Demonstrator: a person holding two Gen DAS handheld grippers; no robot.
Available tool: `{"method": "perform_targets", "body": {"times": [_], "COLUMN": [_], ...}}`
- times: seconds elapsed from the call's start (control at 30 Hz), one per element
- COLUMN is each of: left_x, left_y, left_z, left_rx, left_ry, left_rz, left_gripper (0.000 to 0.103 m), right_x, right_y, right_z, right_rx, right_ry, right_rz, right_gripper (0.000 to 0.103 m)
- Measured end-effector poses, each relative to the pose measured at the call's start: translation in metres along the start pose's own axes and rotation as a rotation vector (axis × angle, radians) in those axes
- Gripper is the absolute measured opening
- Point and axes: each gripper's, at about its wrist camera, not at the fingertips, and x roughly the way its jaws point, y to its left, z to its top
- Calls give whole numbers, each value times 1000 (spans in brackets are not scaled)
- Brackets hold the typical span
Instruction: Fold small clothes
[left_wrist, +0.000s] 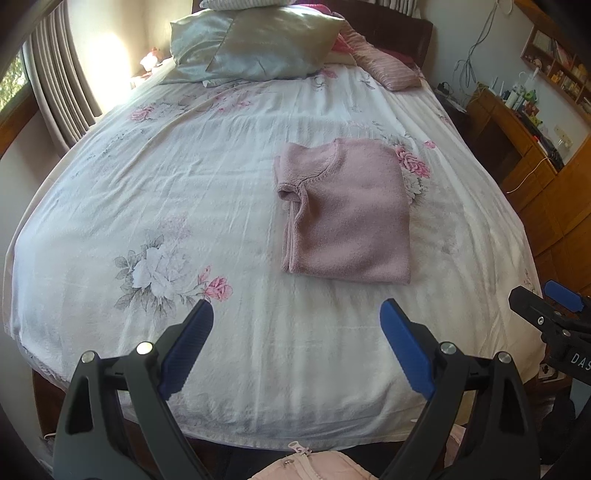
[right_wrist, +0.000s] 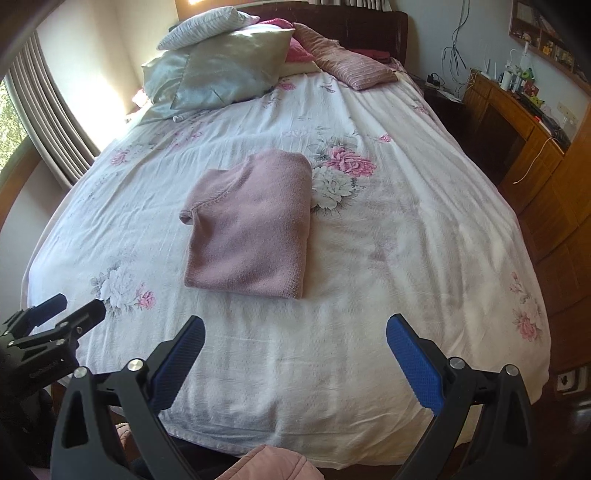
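A dusty pink knit sweater (left_wrist: 347, 214) (right_wrist: 255, 229) lies folded into a neat rectangle on the floral bedspread (left_wrist: 184, 192) (right_wrist: 406, 240), collar toward the pillows. My left gripper (left_wrist: 297, 314) hovers open above the foot of the bed, short of the sweater, with nothing between its blue pads. My right gripper (right_wrist: 295, 328) is also open and holds nothing, just behind the sweater's near edge. Each gripper shows at the side of the other's view: the right gripper (left_wrist: 546, 299) at the right edge, the left gripper (right_wrist: 74, 308) at the left edge.
Pillows (left_wrist: 255, 44) (right_wrist: 221, 66) are piled at the headboard. A wooden desk (left_wrist: 517, 140) (right_wrist: 517, 122) with clutter runs along the right of the bed. Curtains (left_wrist: 55, 81) hang at the left. A pink quilted garment (right_wrist: 273, 465) shows at the bottom edge.
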Motion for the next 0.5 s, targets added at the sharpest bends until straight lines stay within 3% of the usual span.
{"method": "perform_targets", "body": {"times": [0.5], "left_x": [6], "left_y": [-4], "left_z": [-3], "left_rx": [2], "left_ry": [28], "left_rz": [0], "left_gripper": [91], "right_x": [18], "right_y": [-7], "right_z": [-5], "right_rx": [42], "right_ry": [77], "right_rz": [5], "right_gripper": [99]}}
